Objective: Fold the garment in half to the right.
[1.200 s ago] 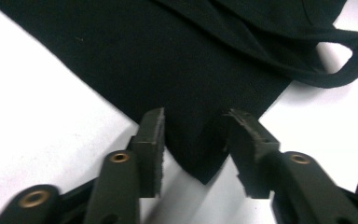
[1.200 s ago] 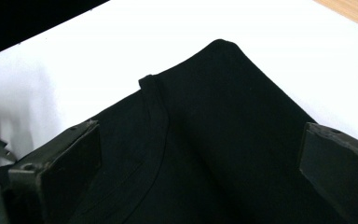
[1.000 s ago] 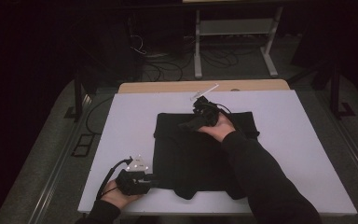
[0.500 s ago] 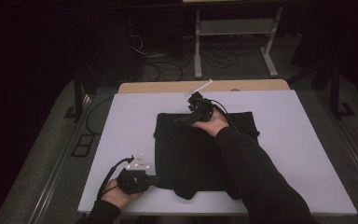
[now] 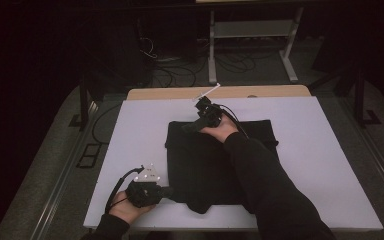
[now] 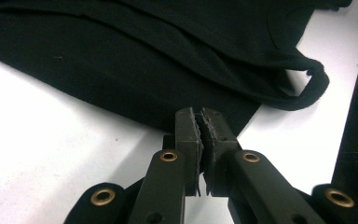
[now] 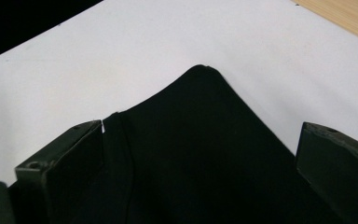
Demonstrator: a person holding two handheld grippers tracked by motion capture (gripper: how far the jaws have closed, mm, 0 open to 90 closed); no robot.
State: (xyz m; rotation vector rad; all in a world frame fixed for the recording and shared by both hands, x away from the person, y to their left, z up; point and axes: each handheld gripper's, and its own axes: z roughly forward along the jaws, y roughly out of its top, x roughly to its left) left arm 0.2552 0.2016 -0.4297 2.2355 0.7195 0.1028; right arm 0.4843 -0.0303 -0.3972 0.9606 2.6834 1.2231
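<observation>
A black garment [image 5: 205, 165] lies spread flat on the white table top [image 5: 320, 150]. My left gripper [image 5: 169, 192] rests at the near left of the table, and its jaws are pressed together at the garment's near left edge [image 6: 121, 46]. In the left gripper view the left gripper [image 6: 200, 114] pinches that hem at its tips. My right gripper [image 5: 187, 128] lies low over the far left corner of the garment, pointing left. In the right gripper view the right gripper [image 7: 198, 130] stands wide open, with the pointed corner of the cloth [image 7: 196, 154] between the two jaws and no pad touching it.
A wooden strip [image 5: 170, 93] runs along the table's far edge. Beyond it, cables [image 5: 180, 65] lie on the dark floor beside a white metal stand [image 5: 252, 30]. The person's right sleeve [image 5: 265, 185] crosses the garment.
The right hand has slid its gripper a little to the left along the garment's far edge, toward the corner. The left hand has stayed where it was.
</observation>
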